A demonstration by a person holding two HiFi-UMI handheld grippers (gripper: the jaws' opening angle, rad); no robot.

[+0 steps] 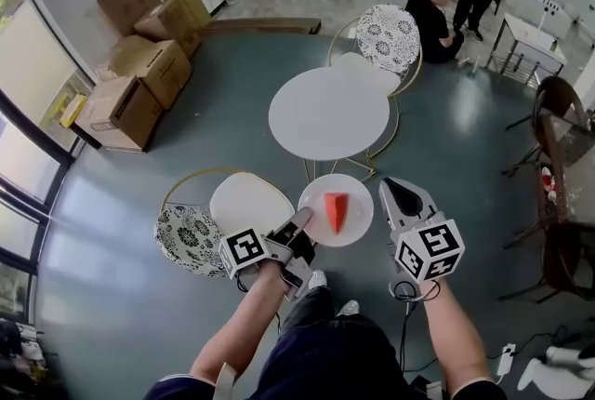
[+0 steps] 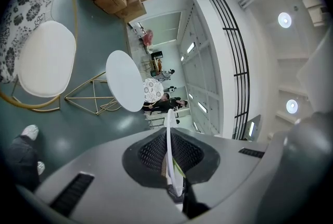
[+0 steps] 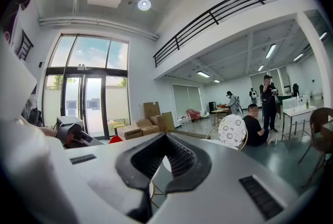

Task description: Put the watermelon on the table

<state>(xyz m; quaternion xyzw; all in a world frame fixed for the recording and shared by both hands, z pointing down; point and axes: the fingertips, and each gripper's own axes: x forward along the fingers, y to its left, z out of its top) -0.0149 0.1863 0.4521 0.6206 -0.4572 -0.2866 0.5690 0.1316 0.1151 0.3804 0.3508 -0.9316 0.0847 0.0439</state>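
Note:
A red wedge of watermelon (image 1: 336, 210) lies on a small white plate (image 1: 356, 227) held in the air just short of the round white table (image 1: 330, 113). My left gripper (image 1: 302, 229) is shut on the plate's left rim. In the left gripper view the plate (image 2: 170, 137) shows edge-on between the pads, with the table (image 2: 125, 81) ahead. My right gripper (image 1: 398, 193) hangs just right of the plate, jaws together with nothing in them. In the right gripper view the right gripper (image 3: 166, 158) fills the bottom, and the watermelon (image 3: 115, 139) peeks out at the left.
A gold-framed chair with a white seat (image 1: 249, 201) and floral back (image 1: 189, 238) stands left of me, and a second one (image 1: 389, 37) beyond the table. Cardboard boxes (image 1: 139, 63) are stacked at the far left. A dark table (image 1: 567, 166) is at the right. People stand and sit at the back.

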